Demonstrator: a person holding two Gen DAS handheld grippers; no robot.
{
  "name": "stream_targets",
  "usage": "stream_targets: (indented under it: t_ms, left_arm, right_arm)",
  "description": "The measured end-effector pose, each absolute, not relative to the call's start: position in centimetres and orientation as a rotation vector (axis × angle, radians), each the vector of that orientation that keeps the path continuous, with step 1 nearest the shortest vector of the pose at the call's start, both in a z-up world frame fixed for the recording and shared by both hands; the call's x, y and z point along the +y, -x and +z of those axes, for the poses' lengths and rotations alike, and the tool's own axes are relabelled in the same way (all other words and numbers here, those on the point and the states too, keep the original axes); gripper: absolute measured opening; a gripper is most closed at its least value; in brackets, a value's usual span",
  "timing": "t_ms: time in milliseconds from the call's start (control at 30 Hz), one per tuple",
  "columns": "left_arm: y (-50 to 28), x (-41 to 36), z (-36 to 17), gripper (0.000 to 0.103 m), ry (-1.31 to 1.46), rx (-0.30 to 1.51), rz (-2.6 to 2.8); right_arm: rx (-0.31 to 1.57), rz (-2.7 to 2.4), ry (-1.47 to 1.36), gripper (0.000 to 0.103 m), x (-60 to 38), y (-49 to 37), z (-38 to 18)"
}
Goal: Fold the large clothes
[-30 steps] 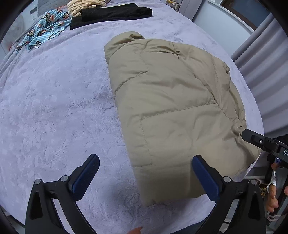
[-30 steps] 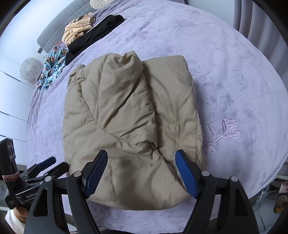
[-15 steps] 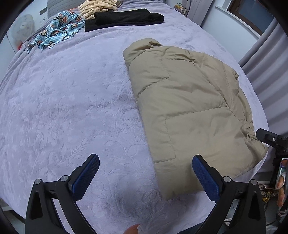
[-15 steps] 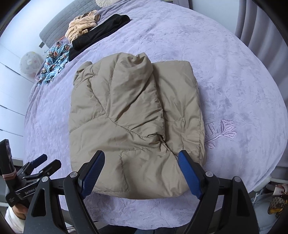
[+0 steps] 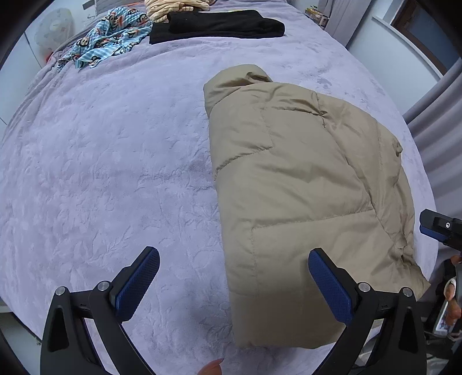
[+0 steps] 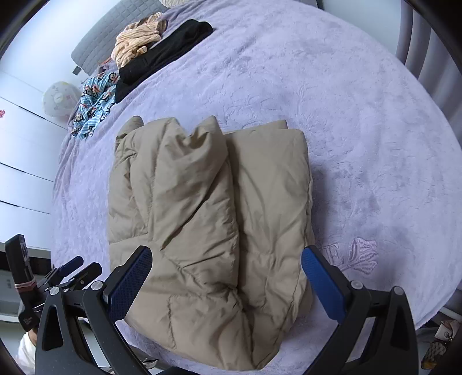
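Observation:
A tan puffer jacket [image 5: 300, 202] lies folded into a thick rectangle on the lavender bedspread [image 5: 115, 173], near the bed's front edge. It also shows in the right wrist view [image 6: 208, 219], with one flap folded over the other. My left gripper [image 5: 234, 282] is open and empty, above the bed, its right finger over the jacket's left edge. My right gripper [image 6: 226, 282] is open and empty, hovering above the jacket's near end. Neither touches the jacket.
At the head of the bed lie a folded black garment [image 5: 219, 26], a blue monkey-print cloth [image 5: 106, 37] and a cream striped garment [image 5: 176, 7]. Grey curtains [image 5: 441, 121] hang at the right. The right gripper's tip [image 5: 439, 226] shows at the right edge.
Both grippers have drawn back from the jacket, which looks smaller and farther. The left view has swung left over bare bedspread. The jacket has not moved.

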State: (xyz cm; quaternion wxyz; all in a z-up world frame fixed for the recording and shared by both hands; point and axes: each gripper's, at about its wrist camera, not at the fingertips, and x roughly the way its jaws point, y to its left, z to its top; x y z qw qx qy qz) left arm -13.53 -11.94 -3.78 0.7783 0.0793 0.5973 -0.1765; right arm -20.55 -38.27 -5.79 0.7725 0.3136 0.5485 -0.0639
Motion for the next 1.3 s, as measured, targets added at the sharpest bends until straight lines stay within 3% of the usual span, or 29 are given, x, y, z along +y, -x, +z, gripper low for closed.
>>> stream_targets:
  t_ms: [467, 800, 1300]
  left_arm:
    - [11.4, -13.2, -6.0, 0.103, -0.17, 1.375, -0.326]
    - [10.4, -13.1, -6.8, 0.103, -0.083, 1.415, -0.387]
    - [4.8, -9.5, -12.2, 0.103, 0.347, 1.554, -0.708]
  right_arm:
    - [1.327, -0.101, -0.814, 0.103, -44.1, 20.3, -11.0]
    - [1.317, -0.012, -0.907, 0.103, -45.6, 20.3, -13.6]
    - [1.294, 0.178, -0.924, 0.103, -44.7, 17.4, -14.6]
